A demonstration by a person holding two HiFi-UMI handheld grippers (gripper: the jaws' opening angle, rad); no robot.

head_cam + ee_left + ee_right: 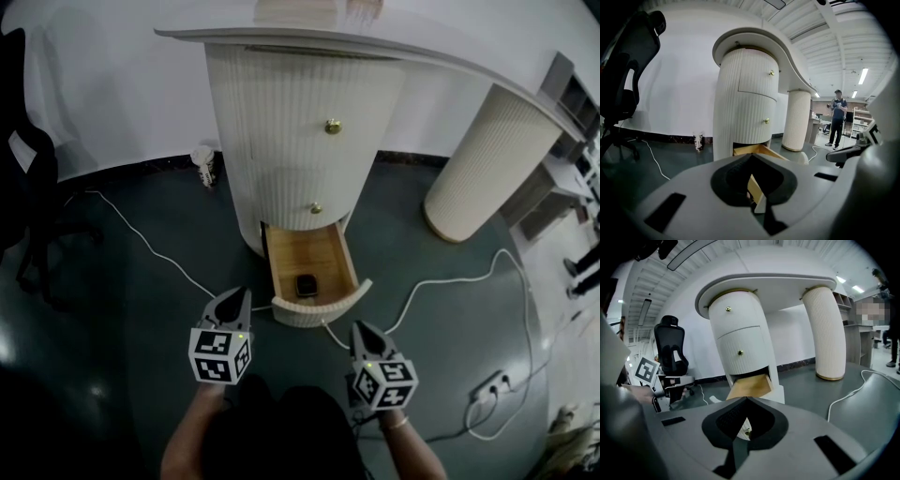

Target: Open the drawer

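A white ribbed cabinet [291, 122] stands under a curved desktop and has brass knobs [333, 126] on its upper fronts. Its bottom drawer [323, 307] is pulled out toward me, showing a wooden floor with a small dark object [307, 284] lying on it. My left gripper [241, 294] hovers just left of the drawer's front, jaws together and empty. My right gripper [360, 327] is just right of and below the front, also shut and empty. The open drawer [746, 150] shows past the left gripper [751, 155], and the same drawer [751, 385] shows past the right gripper [746, 398].
White cables [441, 281] run over the dark floor to a power strip [492, 384] at the right. A black office chair [28, 187] stands at the left and a ribbed white column [480, 164] at the right. A small cup [204, 167] sits by the wall. A person [838, 118] stands far off.
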